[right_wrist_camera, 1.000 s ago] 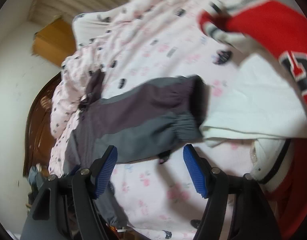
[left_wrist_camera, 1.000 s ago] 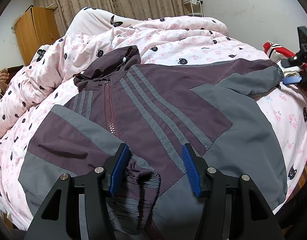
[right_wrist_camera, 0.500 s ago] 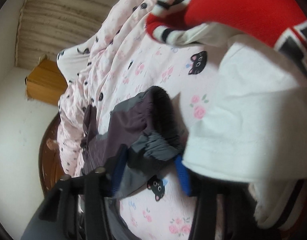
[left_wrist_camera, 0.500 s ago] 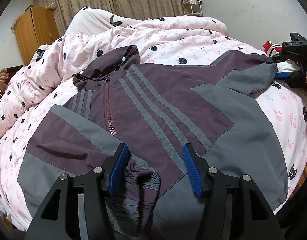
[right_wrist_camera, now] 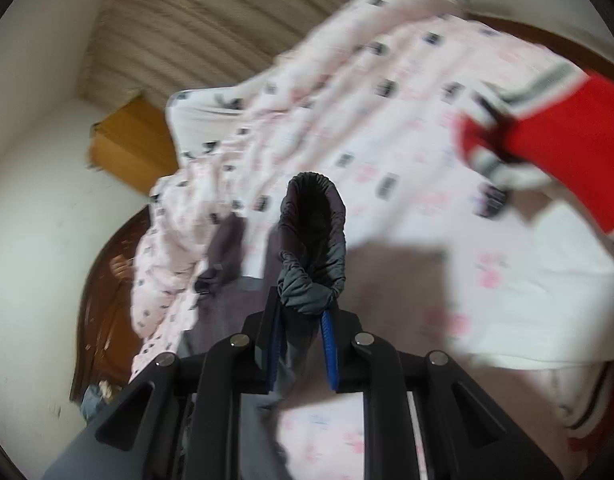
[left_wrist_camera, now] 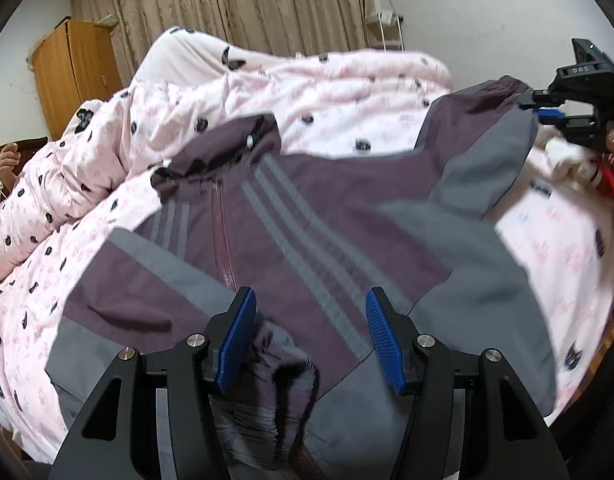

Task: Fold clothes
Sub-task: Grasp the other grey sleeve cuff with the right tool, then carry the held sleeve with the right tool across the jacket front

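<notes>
A purple and grey zip jacket [left_wrist_camera: 291, 224] lies front-up on the pink bed. My left gripper [left_wrist_camera: 311, 336] is open above its lower front, with one folded-in sleeve cuff [left_wrist_camera: 279, 360] lying between the jaws, not clamped. My right gripper [right_wrist_camera: 301, 322] is shut on the other sleeve's elastic cuff [right_wrist_camera: 313, 240] and holds it up off the bed. In the left wrist view the right gripper [left_wrist_camera: 547, 110] shows at the far right with that sleeve [left_wrist_camera: 483, 148] raised.
A pink quilt with black cat prints [left_wrist_camera: 267, 92] is heaped behind the jacket. A red, white and black garment [right_wrist_camera: 567, 144] lies on the bed to the right. A wooden wardrobe [left_wrist_camera: 75, 76] and curtains [left_wrist_camera: 235, 4] stand behind.
My right gripper closed on the sleeve cuff and lifted it off the bed, raising the sleeve. My left gripper stayed open over the lower front.
</notes>
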Motion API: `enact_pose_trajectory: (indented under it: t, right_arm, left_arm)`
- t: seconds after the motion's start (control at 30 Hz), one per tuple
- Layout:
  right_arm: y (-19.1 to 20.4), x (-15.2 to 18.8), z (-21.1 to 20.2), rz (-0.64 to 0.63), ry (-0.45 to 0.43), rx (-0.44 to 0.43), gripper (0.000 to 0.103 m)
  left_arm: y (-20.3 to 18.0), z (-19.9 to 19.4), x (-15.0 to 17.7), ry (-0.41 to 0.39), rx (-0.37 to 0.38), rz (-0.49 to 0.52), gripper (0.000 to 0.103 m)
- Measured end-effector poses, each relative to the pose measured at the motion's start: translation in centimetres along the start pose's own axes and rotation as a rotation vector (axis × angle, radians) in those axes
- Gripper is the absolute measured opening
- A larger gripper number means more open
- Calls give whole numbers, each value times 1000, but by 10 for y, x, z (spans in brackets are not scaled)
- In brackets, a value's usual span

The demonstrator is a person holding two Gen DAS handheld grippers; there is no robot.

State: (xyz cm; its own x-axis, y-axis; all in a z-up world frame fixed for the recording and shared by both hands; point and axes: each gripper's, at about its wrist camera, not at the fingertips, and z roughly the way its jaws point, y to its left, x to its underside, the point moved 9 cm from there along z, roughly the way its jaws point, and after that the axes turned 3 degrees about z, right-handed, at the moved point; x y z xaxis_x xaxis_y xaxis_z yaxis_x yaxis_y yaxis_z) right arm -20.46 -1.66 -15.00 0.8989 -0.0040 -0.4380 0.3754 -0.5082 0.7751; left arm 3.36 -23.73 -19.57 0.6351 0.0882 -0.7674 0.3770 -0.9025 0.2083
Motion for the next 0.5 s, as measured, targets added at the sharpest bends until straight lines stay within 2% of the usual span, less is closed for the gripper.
enact_pose_trajectory:
  t: [0.13, 0.23, 0.37, 0.5]
  right_arm:
    - [50, 3, 3, -117, 1, -90, 18]
    - [82, 13, 12, -192, 27, -136, 18]
    - [124, 40, 37, -291, 96, -189, 18]
    - [167, 75, 67, -398, 184, -234, 18]
  left_arm:
    - [21, -16, -16, -27, -23, -33, 52]
    - [51, -20, -17, -7, -79, -77, 52]
    - [96, -18, -4, 35, -173, -132, 52]
    - [128, -16, 17, 80, -261, -129, 52]
